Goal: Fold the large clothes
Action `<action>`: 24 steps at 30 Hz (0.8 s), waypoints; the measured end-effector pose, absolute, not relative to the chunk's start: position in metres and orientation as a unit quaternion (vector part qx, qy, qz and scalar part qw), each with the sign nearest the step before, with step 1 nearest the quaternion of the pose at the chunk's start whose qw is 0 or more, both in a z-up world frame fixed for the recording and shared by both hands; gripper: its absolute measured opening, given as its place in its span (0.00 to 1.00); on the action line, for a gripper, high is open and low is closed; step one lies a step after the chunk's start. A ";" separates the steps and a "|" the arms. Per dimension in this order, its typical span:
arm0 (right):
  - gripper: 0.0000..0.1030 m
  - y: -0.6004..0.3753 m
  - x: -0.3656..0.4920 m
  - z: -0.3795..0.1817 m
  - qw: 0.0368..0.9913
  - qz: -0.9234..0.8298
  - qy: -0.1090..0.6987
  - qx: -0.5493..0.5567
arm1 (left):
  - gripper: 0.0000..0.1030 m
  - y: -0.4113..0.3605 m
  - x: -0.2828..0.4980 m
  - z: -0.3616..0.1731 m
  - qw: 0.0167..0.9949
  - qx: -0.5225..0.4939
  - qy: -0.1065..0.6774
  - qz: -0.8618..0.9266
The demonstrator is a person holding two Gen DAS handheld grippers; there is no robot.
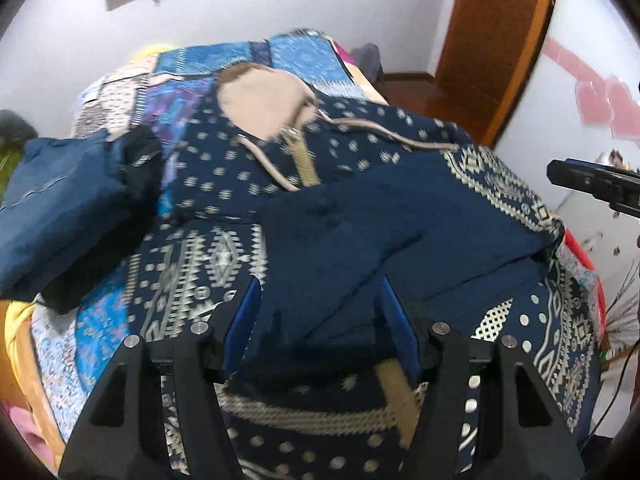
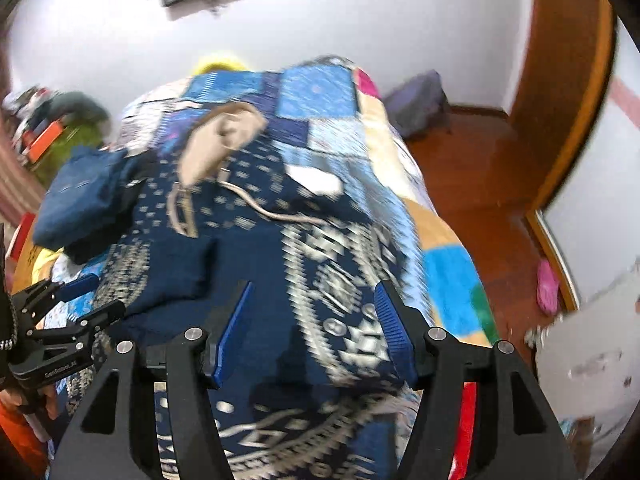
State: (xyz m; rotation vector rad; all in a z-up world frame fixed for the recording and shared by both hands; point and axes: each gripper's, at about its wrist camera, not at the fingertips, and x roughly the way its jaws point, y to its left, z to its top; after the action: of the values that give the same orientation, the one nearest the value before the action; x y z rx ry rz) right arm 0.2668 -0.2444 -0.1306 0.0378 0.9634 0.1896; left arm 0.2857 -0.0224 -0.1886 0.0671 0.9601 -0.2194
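Note:
A large navy hooded garment (image 1: 360,216) with white geometric patterns, a beige hood lining (image 1: 260,100) and beige drawcords lies spread on a bed; it also shows in the right wrist view (image 2: 280,248). A plain navy sleeve is folded across its middle. My left gripper (image 1: 318,292) is open, its blue pads just above the near part of the garment. My right gripper (image 2: 314,300) is open over the patterned right side. The left gripper also shows at the left edge of the right wrist view (image 2: 80,300). The right gripper's tip shows at the right edge of the left wrist view (image 1: 592,184).
A patchwork blue quilt (image 2: 320,96) covers the bed. Folded blue jeans (image 1: 60,208) lie at the garment's left. A wooden door (image 1: 492,40) and wood floor (image 2: 472,184) are to the right, white wall behind. A green pile (image 2: 76,128) sits far left.

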 end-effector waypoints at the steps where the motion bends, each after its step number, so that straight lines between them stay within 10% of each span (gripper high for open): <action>1: 0.56 -0.249 0.267 -0.135 0.879 0.089 0.468 0.025 | 0.59 -0.027 0.290 -0.194 0.877 0.038 0.467 -0.107; 13: 0.56 -0.269 0.264 -0.176 0.850 0.083 0.513 0.082 | 0.60 -0.030 0.338 -0.229 0.854 -0.007 0.509 -0.110; 17: 0.56 -0.271 0.263 -0.175 0.852 0.085 0.510 0.084 | 0.14 -0.037 0.342 -0.226 0.862 0.020 0.491 -0.125; 24: 0.56 -0.282 0.267 -0.156 0.862 0.080 0.490 0.098 | 0.09 0.003 0.330 -0.181 0.904 0.005 0.420 -0.083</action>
State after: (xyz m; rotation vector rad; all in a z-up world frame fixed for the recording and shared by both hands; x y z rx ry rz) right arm 0.2669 -0.2825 -0.1564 0.2057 1.0283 0.1668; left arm 0.3305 0.0028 -0.1808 0.0112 0.8680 -0.1716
